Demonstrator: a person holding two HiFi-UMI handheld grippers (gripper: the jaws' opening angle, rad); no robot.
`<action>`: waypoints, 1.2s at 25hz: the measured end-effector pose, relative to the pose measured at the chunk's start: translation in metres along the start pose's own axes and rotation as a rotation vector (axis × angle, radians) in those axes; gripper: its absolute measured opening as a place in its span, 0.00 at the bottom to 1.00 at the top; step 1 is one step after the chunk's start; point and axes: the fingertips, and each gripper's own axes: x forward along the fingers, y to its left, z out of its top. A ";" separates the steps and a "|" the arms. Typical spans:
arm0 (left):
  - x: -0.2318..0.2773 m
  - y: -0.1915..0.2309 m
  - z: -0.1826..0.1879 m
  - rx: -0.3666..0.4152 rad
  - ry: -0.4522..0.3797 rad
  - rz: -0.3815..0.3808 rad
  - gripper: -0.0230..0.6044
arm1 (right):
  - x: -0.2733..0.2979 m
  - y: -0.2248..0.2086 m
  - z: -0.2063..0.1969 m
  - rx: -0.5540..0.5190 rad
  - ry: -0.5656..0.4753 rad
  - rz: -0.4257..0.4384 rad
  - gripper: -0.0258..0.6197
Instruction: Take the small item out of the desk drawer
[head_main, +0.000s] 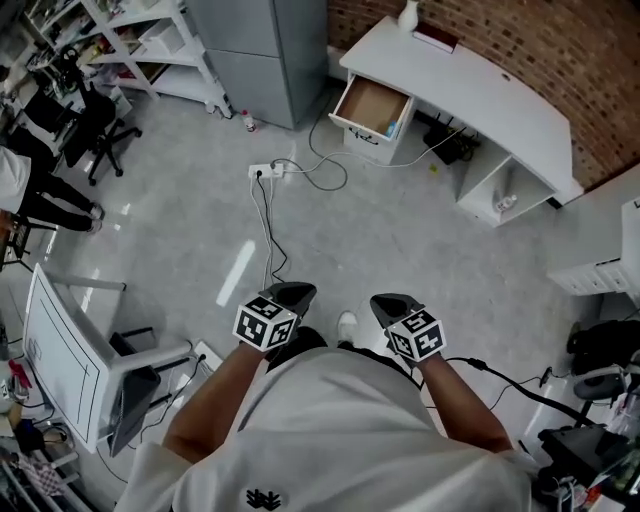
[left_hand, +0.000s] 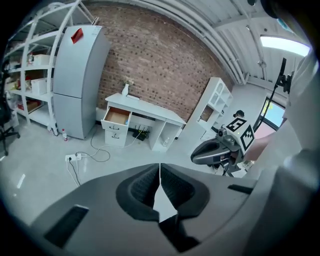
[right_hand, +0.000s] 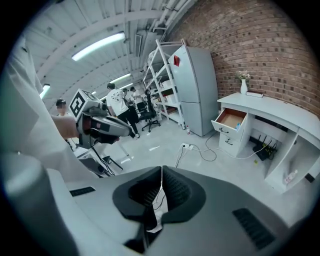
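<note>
Fingers (left_hand: 142, 187) pressed together; small blue item (head_main: 392, 128) in open drawer (head_main: 368, 100)

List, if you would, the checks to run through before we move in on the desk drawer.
1. Drawer open: ok, pulled out of the white desk.
2. Small item located: cannot tell; a bluish thing sits at the drawer's front corner, too small to identify.
3. Left tool free: ok, jaws together, nothing between them.
4. Right tool free: ok, jaws together, nothing held.
5. Drawer within reach: not ok, the desk stands well across the floor.
6. Path clear: not ok, a corded power strip lies on the floor on the way.
</note>
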 end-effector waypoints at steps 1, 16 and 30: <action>0.009 0.003 0.009 -0.006 -0.006 0.007 0.08 | 0.001 -0.013 0.001 0.002 0.000 -0.006 0.09; 0.118 0.137 0.119 0.016 0.010 -0.063 0.08 | 0.083 -0.168 0.063 0.168 -0.003 -0.146 0.10; 0.156 0.375 0.291 0.141 0.097 -0.190 0.08 | 0.256 -0.296 0.258 0.350 -0.037 -0.348 0.19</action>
